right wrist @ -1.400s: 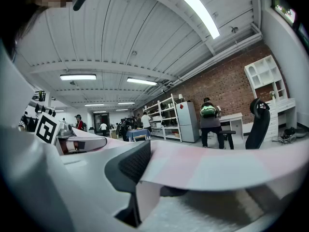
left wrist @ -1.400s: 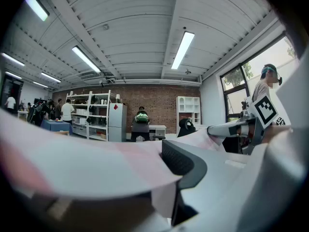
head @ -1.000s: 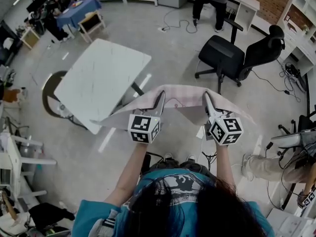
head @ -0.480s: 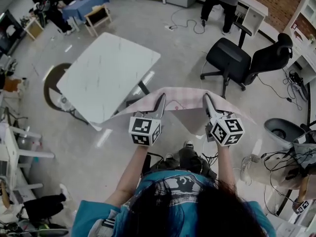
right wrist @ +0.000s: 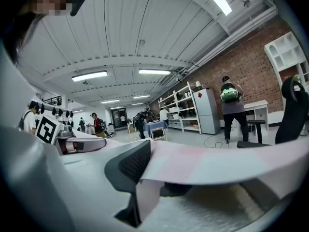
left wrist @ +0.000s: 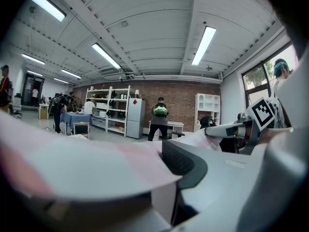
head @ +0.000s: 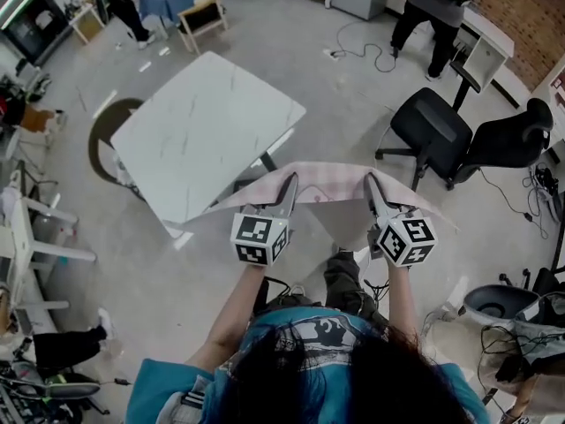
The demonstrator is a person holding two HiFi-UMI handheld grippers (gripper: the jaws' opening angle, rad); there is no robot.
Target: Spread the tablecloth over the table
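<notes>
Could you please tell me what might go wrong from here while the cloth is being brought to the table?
1. The left gripper and right gripper pinch only one edge of the tablecloth, so a tug might pull it free.
2. The table stands off to the left, at an angle to the cloth, so it could land askew.
3. Cables lie on the floor by the person's feet, a possible trip.

Table [head: 207, 135]: we saw it upper left of centre, white-topped.
Floor [head: 168, 281]: grey; we saw a black office chair [head: 437, 131] upper right.
</notes>
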